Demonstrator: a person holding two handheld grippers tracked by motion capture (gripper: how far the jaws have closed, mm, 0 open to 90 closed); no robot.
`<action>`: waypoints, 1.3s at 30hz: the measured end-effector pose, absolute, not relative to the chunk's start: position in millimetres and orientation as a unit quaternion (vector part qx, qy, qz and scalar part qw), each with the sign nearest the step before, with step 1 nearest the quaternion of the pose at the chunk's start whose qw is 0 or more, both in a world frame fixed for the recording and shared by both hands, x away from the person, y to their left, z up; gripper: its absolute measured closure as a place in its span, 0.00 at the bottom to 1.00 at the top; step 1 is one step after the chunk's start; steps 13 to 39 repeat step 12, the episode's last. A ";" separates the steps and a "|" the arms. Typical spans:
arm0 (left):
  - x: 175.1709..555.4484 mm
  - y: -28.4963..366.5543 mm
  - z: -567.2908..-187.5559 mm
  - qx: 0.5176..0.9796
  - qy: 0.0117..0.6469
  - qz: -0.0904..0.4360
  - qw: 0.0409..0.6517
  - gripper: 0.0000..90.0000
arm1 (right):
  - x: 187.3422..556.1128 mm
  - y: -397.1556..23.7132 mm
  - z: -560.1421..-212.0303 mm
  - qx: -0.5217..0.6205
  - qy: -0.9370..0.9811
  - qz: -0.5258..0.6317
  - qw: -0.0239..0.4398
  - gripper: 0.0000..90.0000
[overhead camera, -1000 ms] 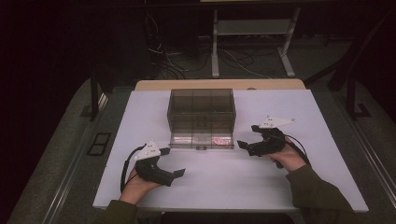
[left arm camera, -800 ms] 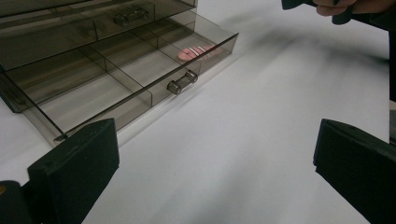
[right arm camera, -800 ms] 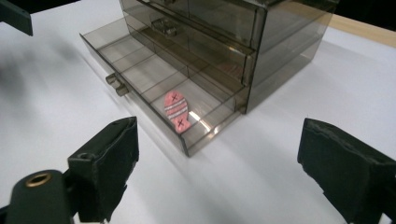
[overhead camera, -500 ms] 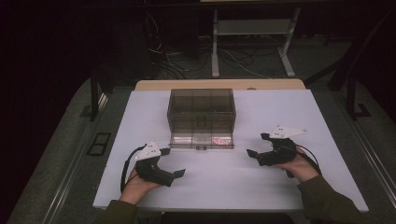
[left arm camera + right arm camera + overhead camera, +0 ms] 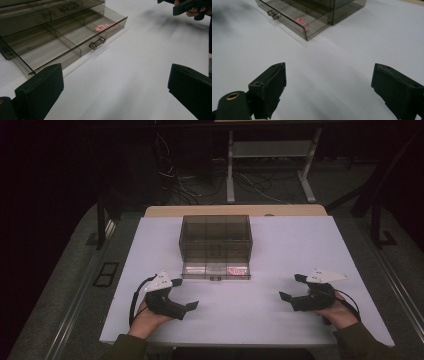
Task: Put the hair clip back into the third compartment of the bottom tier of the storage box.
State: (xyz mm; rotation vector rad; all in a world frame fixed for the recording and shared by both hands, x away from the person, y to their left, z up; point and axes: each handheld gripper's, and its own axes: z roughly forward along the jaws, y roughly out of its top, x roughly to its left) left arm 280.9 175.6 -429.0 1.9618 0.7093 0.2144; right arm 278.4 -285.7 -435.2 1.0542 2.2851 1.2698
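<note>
Drawer organizer [image 5: 216, 245] at 12 o'clock, bottom drawer [image 5: 215, 270] pulled out | left gripper [image 5: 186, 295] at 8, right gripper [image 5: 291, 287] at 4, jaws released, empty | bare counter [image 5: 240, 320] between.

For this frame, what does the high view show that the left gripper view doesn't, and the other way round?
High view: the whole drawer box, the left gripper seen from above, and a stand on the floor behind the table. Left gripper view: the dividers and the handle of the bottom drawer close up, seen between that gripper's wide-open jaws. Both: the bottom drawer pulled open, the pink item in it, the right gripper and the white table.
</note>
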 end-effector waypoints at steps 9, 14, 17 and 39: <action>280.5 175.7 -429.0 0.811 0.294 0.089 0.497 0.00 | 267.9 -299.4 -441.7 0.375 0.802 0.434 0.165 0.13; 280.8 175.5 -429.2 0.811 0.295 0.089 0.496 0.00 | 266.2 -300.8 -441.6 0.377 0.801 0.435 0.165 0.13; 280.8 175.5 -429.2 0.811 0.295 0.089 0.496 0.00 | 266.2 -300.8 -441.6 0.377 0.801 0.435 0.165 0.13; 280.8 175.5 -429.2 0.811 0.295 0.089 0.496 0.00 | 266.2 -300.8 -441.6 0.377 0.801 0.435 0.165 0.13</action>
